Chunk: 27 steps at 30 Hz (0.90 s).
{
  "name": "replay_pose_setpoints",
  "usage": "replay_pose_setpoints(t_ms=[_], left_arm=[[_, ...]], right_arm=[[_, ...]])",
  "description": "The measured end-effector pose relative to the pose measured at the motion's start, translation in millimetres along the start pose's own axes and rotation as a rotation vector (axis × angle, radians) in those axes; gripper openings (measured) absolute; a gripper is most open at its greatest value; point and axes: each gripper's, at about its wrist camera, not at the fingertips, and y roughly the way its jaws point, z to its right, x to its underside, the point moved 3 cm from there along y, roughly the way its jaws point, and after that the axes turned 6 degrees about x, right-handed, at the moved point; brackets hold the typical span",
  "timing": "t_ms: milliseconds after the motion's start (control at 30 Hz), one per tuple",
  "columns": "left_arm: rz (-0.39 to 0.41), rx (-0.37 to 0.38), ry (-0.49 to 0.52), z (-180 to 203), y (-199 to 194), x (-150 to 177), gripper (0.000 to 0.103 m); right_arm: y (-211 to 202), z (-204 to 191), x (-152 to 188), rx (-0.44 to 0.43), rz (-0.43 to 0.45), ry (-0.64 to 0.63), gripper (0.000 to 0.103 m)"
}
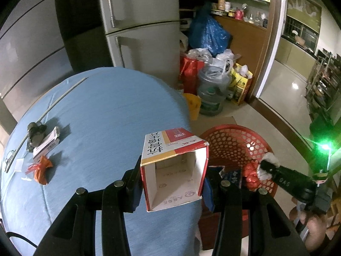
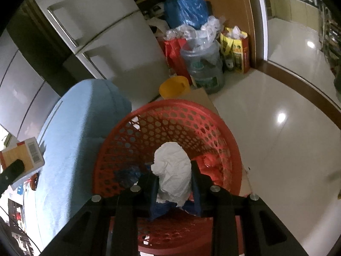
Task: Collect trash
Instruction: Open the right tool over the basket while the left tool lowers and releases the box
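Now the work stands at the dropping step: the right gripper (image 2: 173, 179) hangs directly above the red basket (image 2: 221, 136), and the crumpled white paper (image 2: 172, 170) sits between its two fingers, with the basket's mesh floor straight below it. The jaws look parted, and I cannot tell for sure whether the pads press on the paper or it is already loose between them. Some red and blue scraps lie in the basket under and beside the gripper. The left gripper (image 1: 173, 181) is pinching an empty cardboard box (image 1: 173, 166) by its two side walls, the open end turned toward the camera; it is above the edge of the blue-covered table (image 1: 96, 117), and the basket lies just ahead and to the right of its fingers. Far to the left of this gripper, an orange wrapper (image 1: 41, 169) and a small white box (image 1: 46, 144) wait on the cloth (more trash, I judge). The next move, as I see it, needs the paper to fall free, then the box to travel over the rim before those jaws let go.
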Motion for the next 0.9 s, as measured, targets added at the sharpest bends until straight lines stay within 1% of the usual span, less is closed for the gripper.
replay_pose_setpoints(t_ms=[33,67,267,467,667,900], left_arm=[[0.0,0.002,0.005,3.1,0.3,-0.6,0.048],[0.0,0.003,0.011,6.3,1.3,-1.9,0.048],[-0.009,0.019,0.035,23.3,7.3,-7.6,0.048],[-0.028,0.052,0.073,46.2,15.7,-10.9,0.048],[-0.052,0.09,0.111,71.3,29.9,-16.7,0.048],[-0.092,0.098,0.138,88.7,50.4,-14.6,0.048]], right_arm=[[0.5,2.7,0.6,-0.001,-0.002,0.007,0.075],[-1.1,5.3,0.5,-0.003,0.006,0.017,0.083],[-24.1,21.4,-2.7,-0.013,0.077,0.07,0.083],[-48.4,30.9,-8.3,-0.017,0.132,0.098,0.083],[-64.8,36.8,-11.7,-0.019,0.17,0.123,0.083],[-69.5,46.2,-11.8,-0.014,0.184,0.141,0.083]])
